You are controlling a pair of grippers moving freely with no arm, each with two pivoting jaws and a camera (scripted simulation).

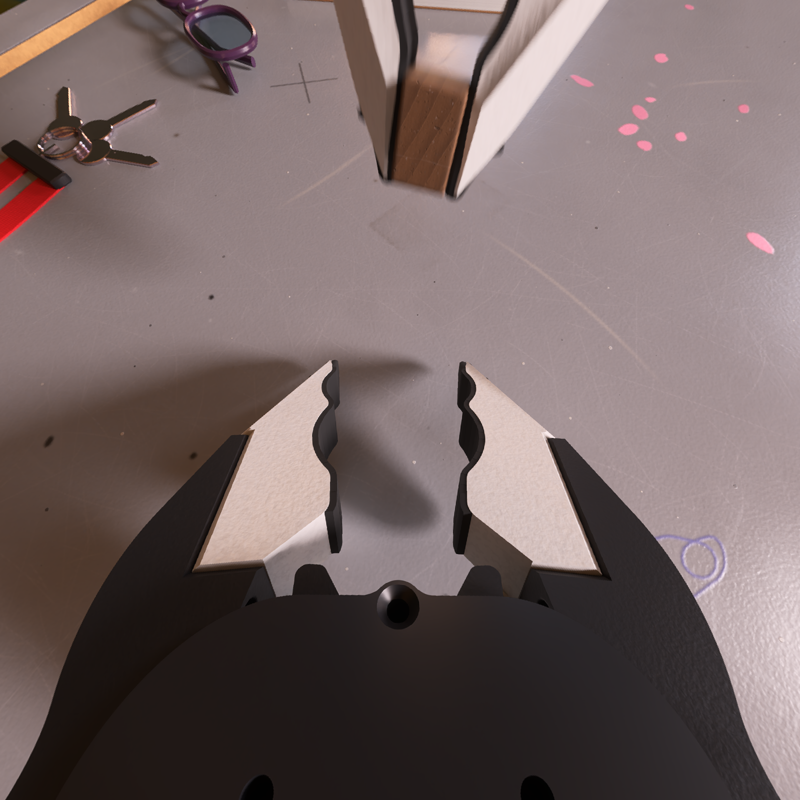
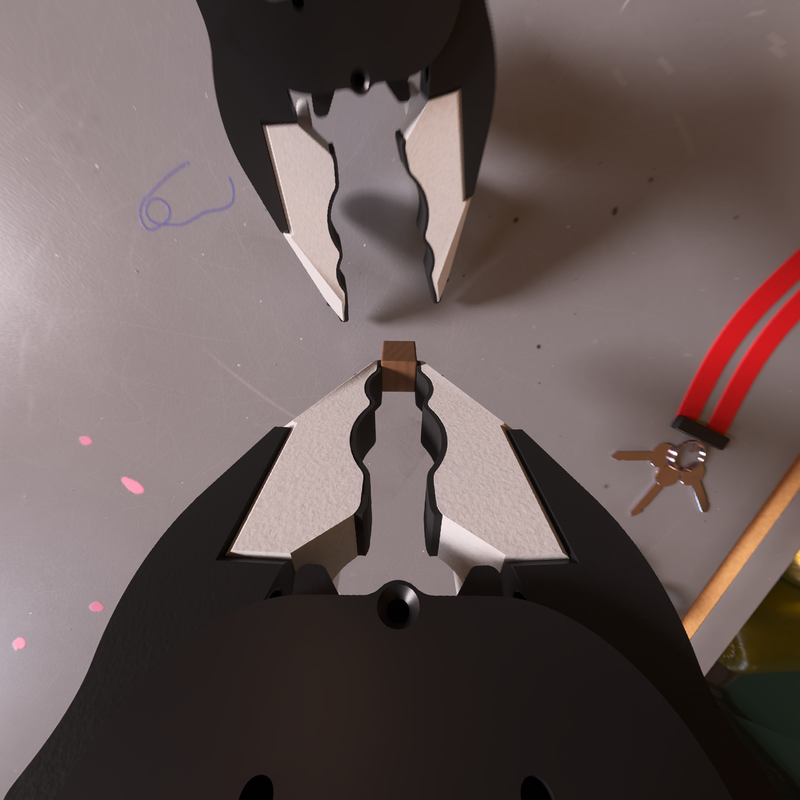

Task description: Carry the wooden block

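Note:
The wooden block (image 2: pixel 398 369) is a small brown piece clamped between the tips of my right gripper (image 2: pixel 398 372), which is shut on it. In the left wrist view the block (image 1: pixel 428 138) shows between the right gripper's white fingers (image 1: pixel 375 86), lifted above the grey table. My left gripper (image 1: pixel 398 372) is open and empty, pointing at the block from a short way off. In the right wrist view the left gripper (image 2: pixel 389 309) faces mine, its tips just beyond the block and not touching it.
A bunch of keys (image 1: pixel 93 138) on a red strap (image 1: pixel 21 203) and purple glasses (image 1: pixel 220 37) lie at the left wrist view's upper left. The keys (image 2: pixel 675 472) lie near the table's wooden edge (image 2: pixel 736 562). Pink paint spots (image 1: pixel 636 121) mark the grey table (image 1: pixel 562 346).

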